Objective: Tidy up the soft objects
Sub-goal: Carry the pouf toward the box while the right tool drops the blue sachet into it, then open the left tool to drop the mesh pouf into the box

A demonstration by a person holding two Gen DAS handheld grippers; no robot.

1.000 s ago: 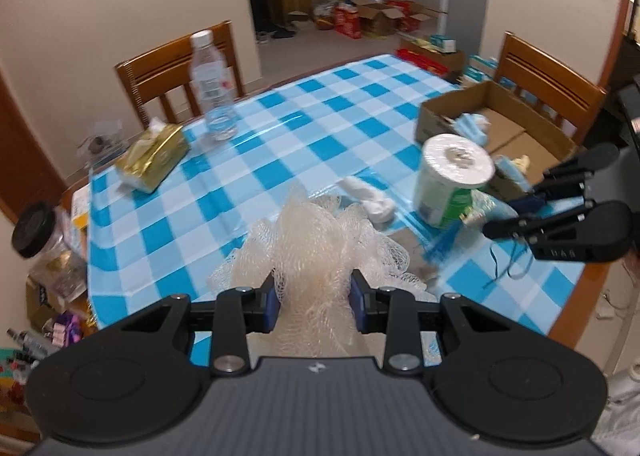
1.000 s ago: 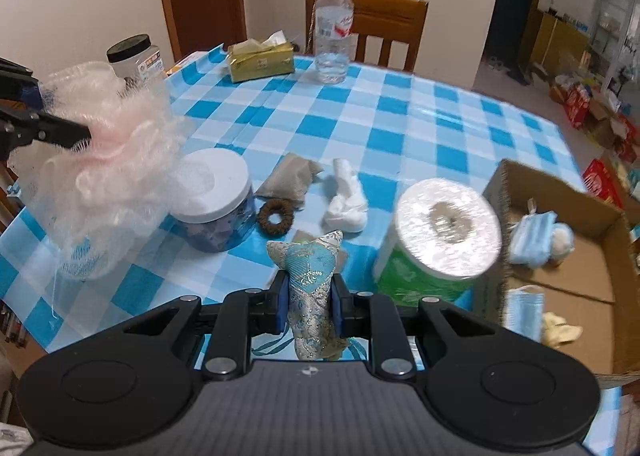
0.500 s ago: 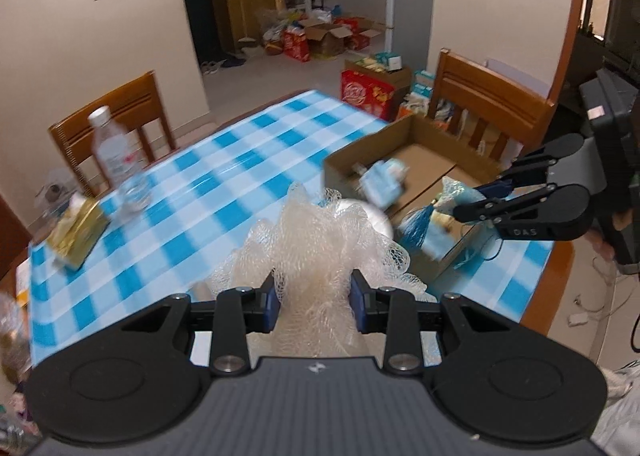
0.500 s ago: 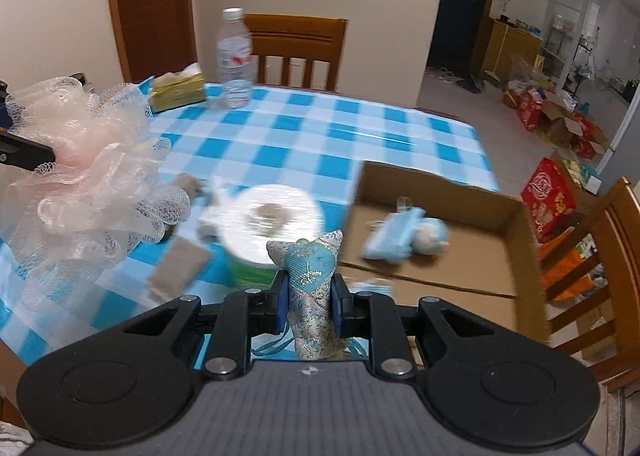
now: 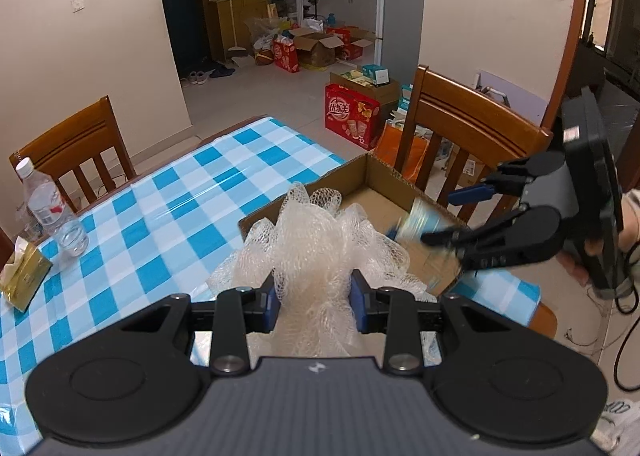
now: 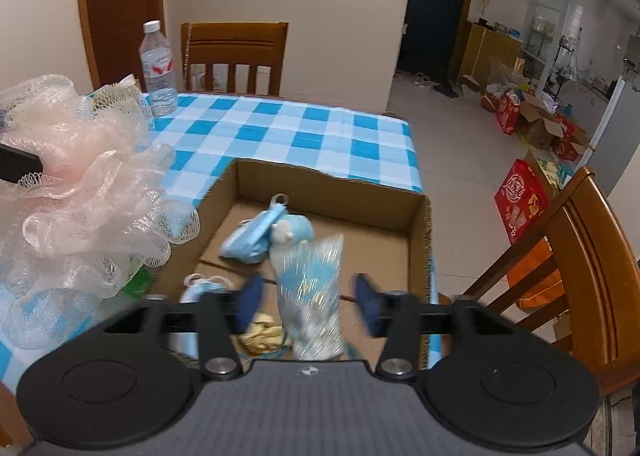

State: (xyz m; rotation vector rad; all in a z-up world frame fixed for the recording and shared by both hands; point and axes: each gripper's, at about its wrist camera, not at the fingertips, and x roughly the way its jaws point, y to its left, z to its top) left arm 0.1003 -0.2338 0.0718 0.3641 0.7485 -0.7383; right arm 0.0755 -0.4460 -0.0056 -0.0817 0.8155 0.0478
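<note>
Our left gripper point(image 5: 316, 302) clamps the frothy mesh bath pouf point(image 5: 320, 240) at the cardboard box's point(image 6: 328, 186) near corner. Our right gripper point(image 6: 306, 306) has just been opening; the brocade pouch point(image 6: 310, 292) sits loose between its jaws, above crumpled face masks point(image 6: 250, 236).

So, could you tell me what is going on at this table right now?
A person with a gripper in each hand is sorting soft things into the cardboard box. The right gripper has just been opening over the box, and the blue brocade pouch sits blurred between its parted pads, apparently dropping in. The left gripper is clamped on the mesh bath pouf, held at the box's near edge. Some face masks already lie inside.
</note>
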